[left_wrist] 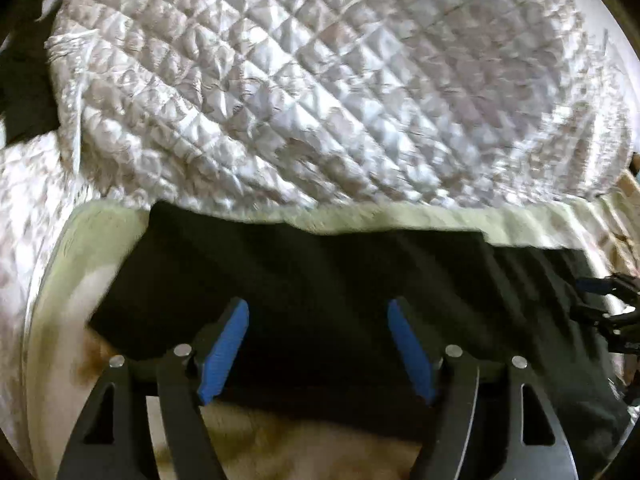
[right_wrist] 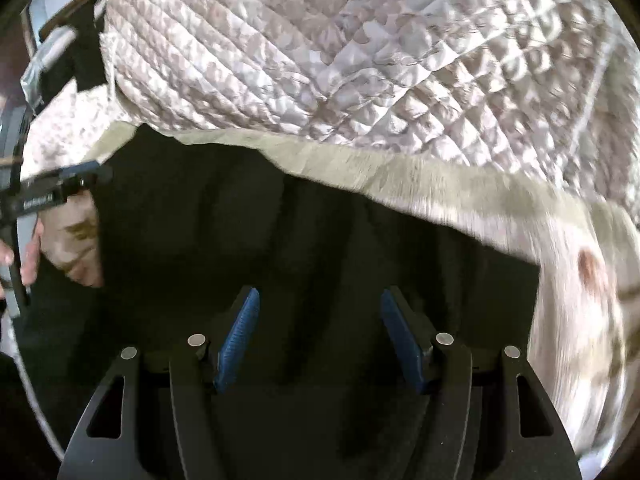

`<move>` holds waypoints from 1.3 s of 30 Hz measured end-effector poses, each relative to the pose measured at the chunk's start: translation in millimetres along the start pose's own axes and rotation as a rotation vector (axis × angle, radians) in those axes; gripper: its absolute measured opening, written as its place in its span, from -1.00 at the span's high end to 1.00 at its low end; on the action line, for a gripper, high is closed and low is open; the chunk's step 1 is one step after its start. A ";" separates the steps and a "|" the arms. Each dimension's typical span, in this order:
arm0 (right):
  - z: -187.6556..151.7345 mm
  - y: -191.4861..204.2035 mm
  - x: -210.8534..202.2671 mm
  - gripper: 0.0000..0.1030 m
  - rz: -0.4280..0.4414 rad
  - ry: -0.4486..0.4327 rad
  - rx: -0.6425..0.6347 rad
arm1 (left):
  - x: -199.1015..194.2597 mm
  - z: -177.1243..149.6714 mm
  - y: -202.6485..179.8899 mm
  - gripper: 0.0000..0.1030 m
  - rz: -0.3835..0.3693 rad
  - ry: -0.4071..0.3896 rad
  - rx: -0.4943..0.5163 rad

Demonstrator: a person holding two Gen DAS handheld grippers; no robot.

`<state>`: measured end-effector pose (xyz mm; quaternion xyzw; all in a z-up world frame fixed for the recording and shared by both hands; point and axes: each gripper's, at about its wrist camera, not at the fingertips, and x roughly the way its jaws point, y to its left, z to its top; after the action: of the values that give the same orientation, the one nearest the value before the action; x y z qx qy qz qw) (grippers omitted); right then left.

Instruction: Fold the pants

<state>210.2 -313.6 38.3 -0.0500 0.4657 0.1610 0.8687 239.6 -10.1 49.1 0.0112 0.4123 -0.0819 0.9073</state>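
Pants: I see dark pants (left_wrist: 320, 280) lying flat on a pale blanket (left_wrist: 72, 280); in my left view they fill the lower middle, from about 9 o'clock across to 4 o'clock; the cloth looks smooth with a few long creases toward 3 o'clock.
Pants, right view: the pants (right_wrist: 300, 240) cover the centre and the lower left; their far edge runs slantwise from 10 o'clock down to 3 o'clock.
Left hand-held gripper: my left hand-held gripper (left_wrist: 318, 320) stands released, blue pads wide apart, nothing pinched between them; the pants lie below the gap. I cannot tell whether the tips touch the cloth.
Right hand-held gripper: my right hand-held gripper (right_wrist: 320, 312) is likewise spread, nothing clamped, dark cloth under the gap.
Other gripper seen: in the left view the right one shows at 3 o'clock, at the edge of the pants; in the right view the left one shows at 9 o'clock, with fingers (right_wrist: 30, 264) of a hand on its handle.
Quilt: a white quilt (left_wrist: 320, 80) with diamond stitching is bunched at 12 o'clock, just beyond the far edge of the pants.
Blanket: it shows brown marks at 8 o'clock in the left view and at 3 o'clock in the right.
Sharpness: both views are blurred toward the rims.
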 end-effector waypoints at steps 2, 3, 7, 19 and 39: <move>11.9 -8.5 16.1 -0.23 0.002 0.004 -0.010 | 23.9 12.2 5.4 -0.50 0.023 0.012 0.013; 18.7 -12.3 25.5 -0.23 0.005 0.009 -0.015 | 32.9 15.5 8.3 -0.50 0.039 0.019 0.016; 34.1 -17.7 53.0 -0.23 0.025 0.041 -0.041 | 71.5 24.5 14.8 -0.50 0.060 0.070 0.030; 42.9 5.7 59.5 0.84 -0.029 0.053 -0.166 | 75.9 15.4 -23.7 0.92 0.077 0.062 0.134; -164.1 97.6 -136.7 0.84 0.086 -0.014 0.035 | -174.1 -160.3 8.6 0.92 -0.072 -0.080 -0.126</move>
<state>-22.1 -292.3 65.2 -0.0135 0.4640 0.1905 0.8650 8.7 36.7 73.5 -0.0638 0.3804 -0.0890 0.9183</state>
